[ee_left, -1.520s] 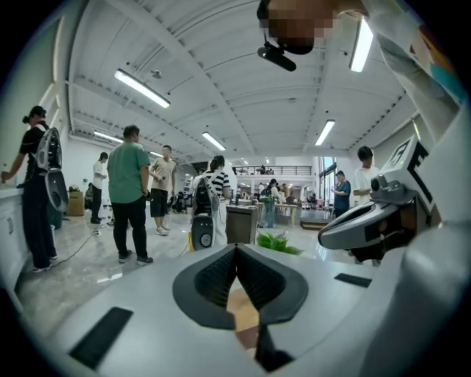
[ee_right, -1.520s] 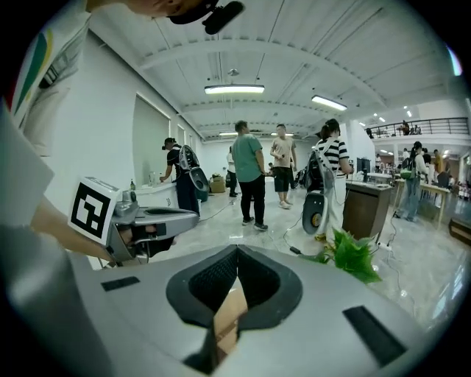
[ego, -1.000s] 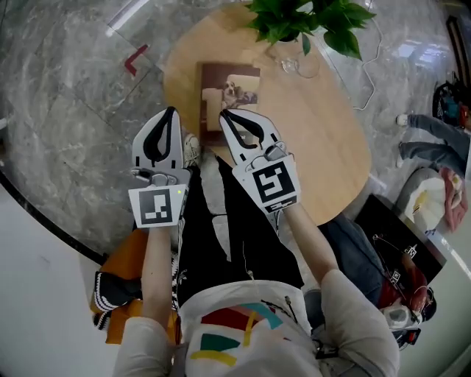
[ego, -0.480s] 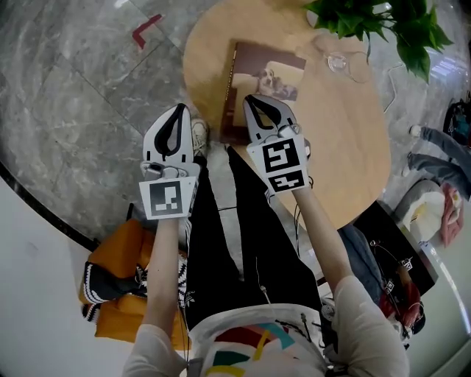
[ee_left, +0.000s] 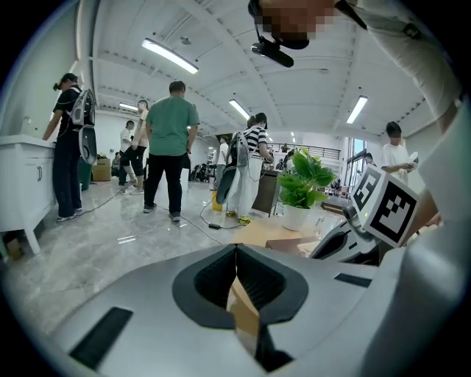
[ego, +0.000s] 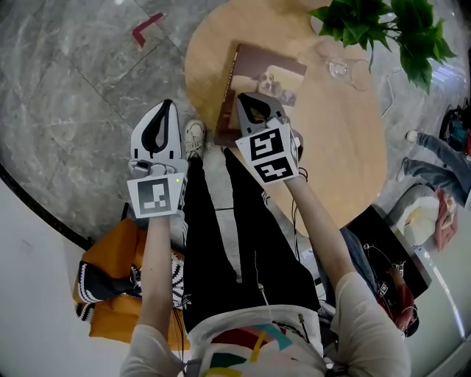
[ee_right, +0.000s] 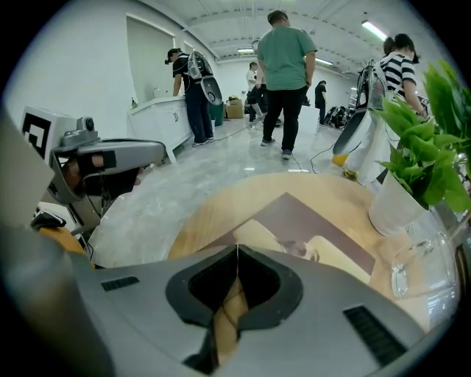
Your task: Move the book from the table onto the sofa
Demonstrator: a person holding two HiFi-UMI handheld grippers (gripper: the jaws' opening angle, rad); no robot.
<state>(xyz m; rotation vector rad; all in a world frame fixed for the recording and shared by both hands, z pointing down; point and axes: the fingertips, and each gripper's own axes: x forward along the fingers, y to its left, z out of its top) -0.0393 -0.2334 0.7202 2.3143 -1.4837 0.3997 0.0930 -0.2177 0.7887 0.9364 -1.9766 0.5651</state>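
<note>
Flat brown book (ego: pixel 254 65) on rounded pale-wood table (ego: pixel 335 136); grey left tool (ego: pixel 168 104), right tool (ego: pixel 240 96), both closed, empty.

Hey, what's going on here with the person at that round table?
A person holds a claw in each hand at a round wooden table, where a brown book lies beside a potted plant and a glass. The right claw is shut, its tips over the book's near end, gripping nothing. The left claw, also shut, hangs beside the table, above the floor. The book is not yet picked up.
</note>
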